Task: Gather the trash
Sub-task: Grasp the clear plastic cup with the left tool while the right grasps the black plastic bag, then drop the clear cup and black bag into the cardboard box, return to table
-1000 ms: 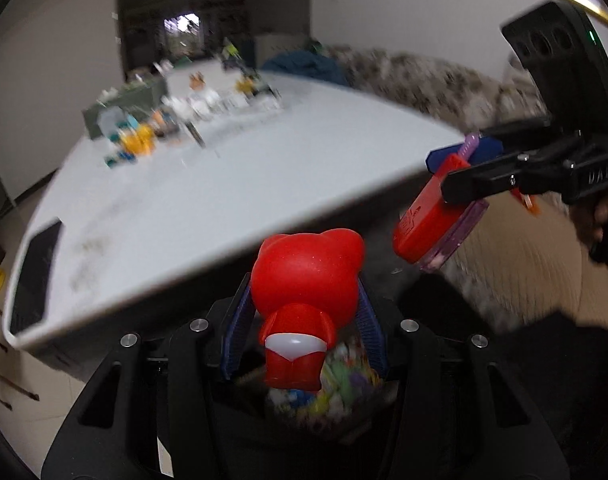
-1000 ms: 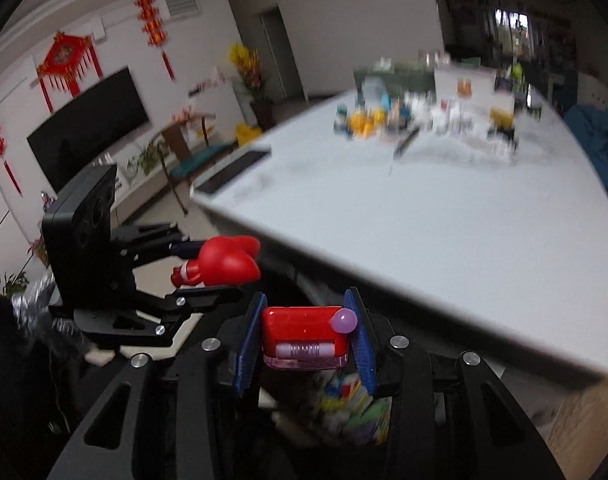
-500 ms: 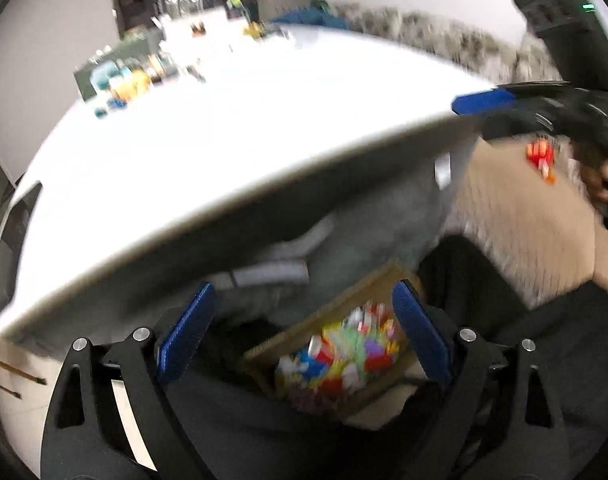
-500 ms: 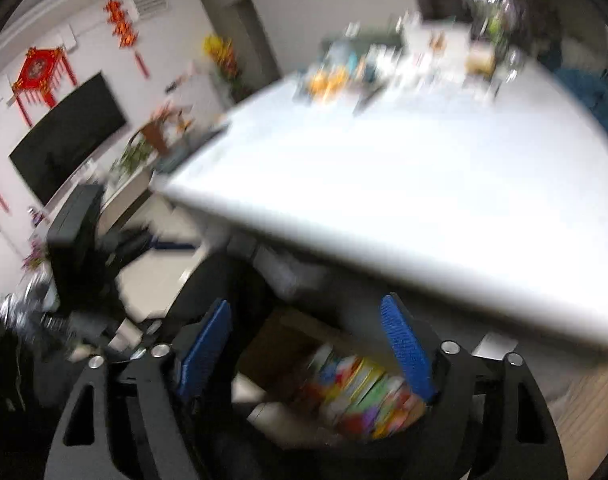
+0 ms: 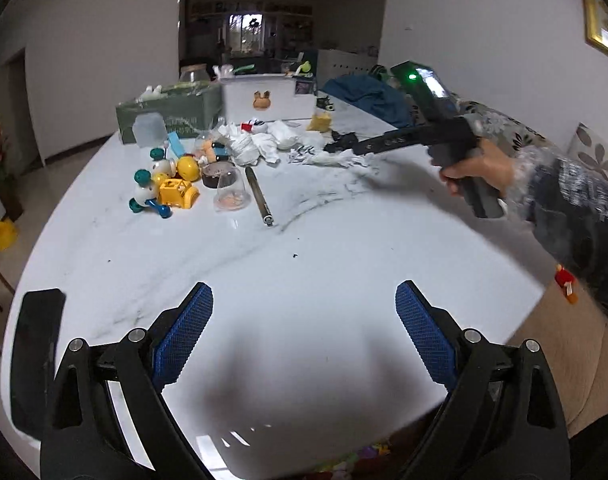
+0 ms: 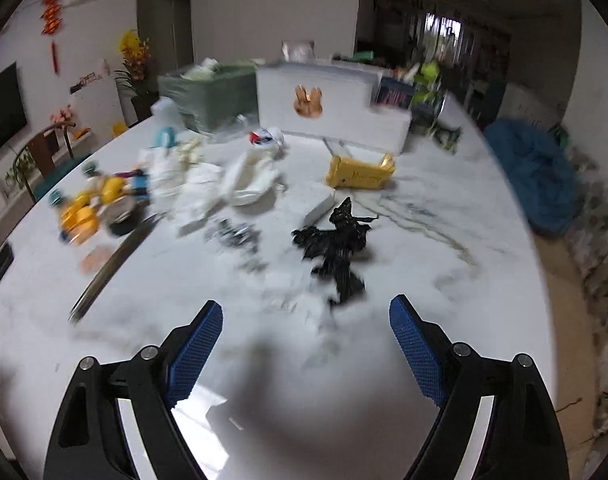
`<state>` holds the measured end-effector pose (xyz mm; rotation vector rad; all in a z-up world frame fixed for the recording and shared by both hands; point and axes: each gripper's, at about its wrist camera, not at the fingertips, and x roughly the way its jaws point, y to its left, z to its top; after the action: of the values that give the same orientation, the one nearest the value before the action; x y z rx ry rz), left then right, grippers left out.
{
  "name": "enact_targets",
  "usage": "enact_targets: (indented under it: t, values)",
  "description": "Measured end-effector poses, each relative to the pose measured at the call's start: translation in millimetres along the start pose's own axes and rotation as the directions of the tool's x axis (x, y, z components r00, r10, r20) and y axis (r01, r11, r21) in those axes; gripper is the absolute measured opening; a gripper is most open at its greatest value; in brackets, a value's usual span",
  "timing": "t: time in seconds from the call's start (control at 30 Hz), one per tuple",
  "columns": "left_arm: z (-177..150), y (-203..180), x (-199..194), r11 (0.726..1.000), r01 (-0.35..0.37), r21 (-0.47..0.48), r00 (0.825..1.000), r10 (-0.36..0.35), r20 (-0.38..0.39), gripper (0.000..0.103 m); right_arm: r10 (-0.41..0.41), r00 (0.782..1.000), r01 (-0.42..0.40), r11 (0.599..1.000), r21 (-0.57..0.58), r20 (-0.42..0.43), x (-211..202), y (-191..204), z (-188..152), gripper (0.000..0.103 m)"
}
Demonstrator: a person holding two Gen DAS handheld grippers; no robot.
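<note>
Right gripper [image 6: 306, 348] has its jaws opening with nothing between them, aimed at the crumpled black plastic scrap [image 6: 336, 240] just ahead on the marble table [image 6: 444, 264]; left gripper [image 5: 304, 336] is likewise opening and empty over bare tabletop. Looks like the reach-for-next-piece step. The next move calls for straddling that thin, floppy film and pinching low, since the soft white tissue wads [image 6: 199, 188] sit close beside it.
</note>
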<state>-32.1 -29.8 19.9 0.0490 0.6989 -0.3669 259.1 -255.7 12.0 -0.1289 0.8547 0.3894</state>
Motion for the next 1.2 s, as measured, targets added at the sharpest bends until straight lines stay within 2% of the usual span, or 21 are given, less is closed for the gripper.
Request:
enact_targets:
  t: [0.07,0.2,0.27,0.3,0.4,0.43,0.47,0.53,0.6,0.7,0.77,0.87,0.97,1.03,1.07,1.1,1.2]
  values:
    - [2.7,3.2,5.5,1.0,0.002,-0.019,1.0,-0.002,-0.011,0.091,0.051,0.999,-0.051,0.999,-0.008,-0.019,13.5,0.4,4.6,0.084]
    - [1.6,7.5,11.1,0.999,0.005,-0.037,0.999,-0.007,-0.035,0.091,0.059,0.995,-0.07,0.989,-0.134,-0.078,39.7,15.8,9.2,0.092]
    - [1.9,8.2,14.6,0.999,0.004,-0.041,0.999,-0.006,-0.043,0.09,0.088,0.991,-0.1,0.988,-0.12,-0.097,48.2,13.3,10.3,0.096]
    - [2.9,8.6,17.6,0.999,-0.003,-0.041,0.999,0.001,-0.048,0.09,0.094,0.991,-0.104,0.989,-0.109,-0.091,48.7,12.4,11.9,0.094]
    - [9.3,13.6,27.2,0.998,-0.024,-0.054,0.998,0.021,-0.054,0.091,0.089,0.993,-0.099,0.988,-0.121,-0.082,45.5,18.6,12.2,0.069]
    - [12.4,16.6,30.8,0.998,-0.032,-0.06,0.998,0.029,-0.053,0.091,0.089,0.992,-0.099,0.988,-0.118,-0.085,42.4,20.5,11.3,0.051]
    - [15.9,19.2,34.8,0.997,-0.05,-0.066,0.997,0.046,-0.054,0.09,0.085,0.992,-0.095,0.99,-0.105,-0.096,38.5,21.8,9.0,0.041]
    - [26.6,27.9,47.7,0.993,-0.084,-0.086,0.995,0.079,-0.06,0.09,0.1,0.988,-0.11,0.991,-0.079,-0.115,30.1,24.4,1.3,0.026]
    - [40.6,40.0,66.3,0.985,-0.123,-0.118,0.99,0.113,-0.09,0.09,0.088,0.988,-0.099,0.991,-0.085,-0.129,15.4,31.8,-15.5,0.024]
    - [62.7,58.8,91.5,0.975,-0.116,-0.192,0.99,0.098,-0.104,0.09,0.12,0.985,-0.13,0.989,-0.071,-0.126,-8.3,35.4,-39.3,0.024]
    - [75.6,65.4,107.1,0.966,-0.154,-0.208,0.986,0.136,-0.101,0.09,0.121,0.986,-0.13,0.989,-0.074,-0.113,-25.7,38.7,-56.6,0.024]
    - [93.7,70.2,136.5,0.953,-0.22,-0.209,0.973,0.2,-0.113,0.09,0.147,0.985,-0.153,0.986,-0.06,-0.093,-46.7,42.4,-79.4,0.024]
    - [103.2,76.0,170.9,0.936,-0.266,-0.231,0.958,0.23,-0.172,0.09,0.163,0.983,-0.167,0.985,-0.047,-0.08,-56.8,43.6,-90.4,0.024]
    - [103.2,78.9,185.1,0.939,-0.254,-0.234,0.958,0.209,-0.198,0.061,0.169,0.983,-0.171,0.985,-0.037,-0.067,-63.1,44.2,-94.9,0.024]
    - [104.1,81.6,183.7,0.943,-0.209,-0.259,0.97,0.165,-0.18,0.042,0.172,0.983,-0.174,0.984,-0.026,-0.06,-65.6,43.9,-96.2,0.024]
    - [104.0,82.4,184.0,0.945,-0.197,-0.261,0.97,0.149,-0.195,0.034,0.176,0.983,-0.177,0.984,-0.014,-0.054,-67.6,43.1,-96.4,0.024]
    - [98.4,73.3,166.1,0.958,-0.207,-0.197,0.97,0.174,-0.169,0.033,0.185,0.982,-0.185,0.983,0.009,-0.023,-78.7,46.0,-96.7,0.024]
